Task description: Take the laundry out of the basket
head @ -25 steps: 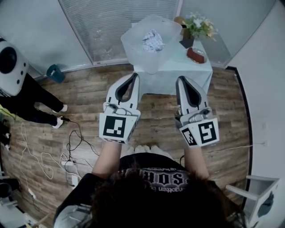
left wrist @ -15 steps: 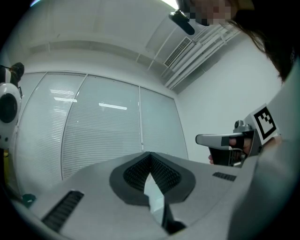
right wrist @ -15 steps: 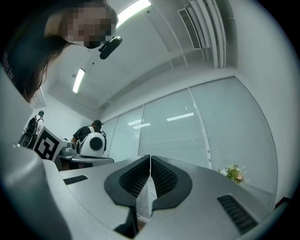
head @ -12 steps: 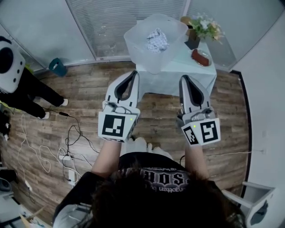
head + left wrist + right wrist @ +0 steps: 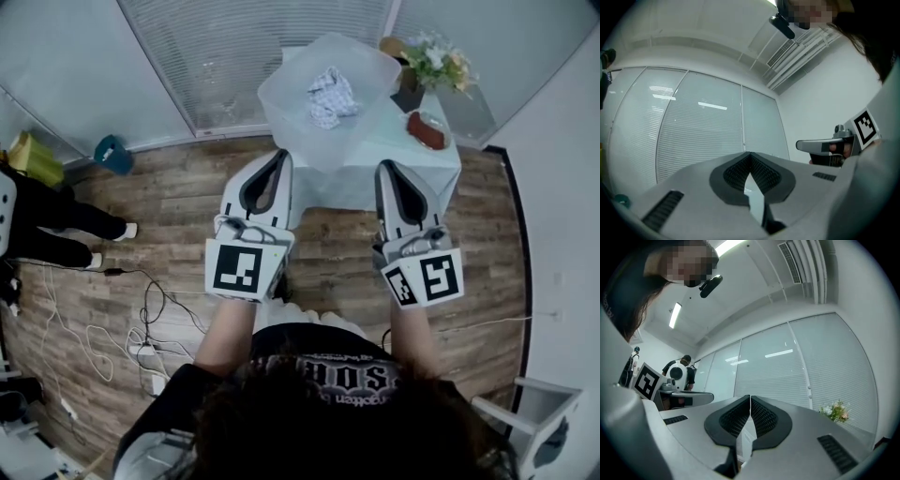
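Laundry [image 5: 330, 94], a small crumpled patterned bundle, lies in the basket [image 5: 281, 98] at the far end of the scene, well apart from both grippers.

Nearest the head camera are the person's forearms, each hand holding a gripper out ahead over the wood floor [image 5: 187, 197]. The marker cube [image 5: 237, 270] of the left gripper [image 5: 283, 157] and the marker cube [image 5: 427, 279] of the right gripper [image 5: 383, 169] sit closest, with the jaws pointing away toward the table [image 5: 384, 164]. In each gripper's own view the ribbed black pads meet at the tips with nothing between them: both are closed and empty, touching nothing. The two grippers are side by side, apart from each other.

To the left on the floor a tangle of cables [image 5: 141, 319] runs past the feet of a standing person [image 5: 56, 225] in dark clothes. A white chair [image 5: 534, 417] shows at the lower right corner.

Beyond the jaw tips hangs the table's pale cloth. The basket is translucent plastic and stands at the table's near left corner, so its near wall rises between the jaws and the bundle inside. Just right of it on the table are a reddish dish [image 5: 427, 129] and, farther back, a pot of flowers [image 5: 441, 61]. A teal bin [image 5: 112, 153] stands by the blinds [image 5: 253, 47] behind.
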Demonstrator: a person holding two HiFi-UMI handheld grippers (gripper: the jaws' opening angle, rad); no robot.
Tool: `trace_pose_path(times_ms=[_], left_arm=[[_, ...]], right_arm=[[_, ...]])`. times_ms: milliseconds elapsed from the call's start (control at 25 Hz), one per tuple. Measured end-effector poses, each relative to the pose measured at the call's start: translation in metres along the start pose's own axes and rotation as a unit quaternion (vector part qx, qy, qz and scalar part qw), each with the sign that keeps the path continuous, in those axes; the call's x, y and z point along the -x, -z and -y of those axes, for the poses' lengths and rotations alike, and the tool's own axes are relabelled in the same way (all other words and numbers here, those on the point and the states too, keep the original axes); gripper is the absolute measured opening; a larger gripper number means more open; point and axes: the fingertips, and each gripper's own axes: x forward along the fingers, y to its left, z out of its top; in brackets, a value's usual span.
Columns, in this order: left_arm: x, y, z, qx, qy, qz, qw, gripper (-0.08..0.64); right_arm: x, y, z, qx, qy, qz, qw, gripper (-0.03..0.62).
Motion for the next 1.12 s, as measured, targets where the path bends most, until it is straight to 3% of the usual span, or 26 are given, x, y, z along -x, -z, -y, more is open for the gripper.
trace_pose_path(times_ms=[600, 1120], left_arm=[[-0.096, 0.017, -0.091, 0.015, 0.062, -0.003, 0.9980, -0.003], [-0.156, 0.025, -0.112, 0.005, 0.138, -0.003, 0.9904, -0.003]], right_arm=[[-0.111, 0.019, 0.034, 0.008, 0.065, -0.005, 0.998, 0.029], [-0.159, 0.029, 0.060, 0.015, 0.119, 0.003, 0.993, 0.029]])
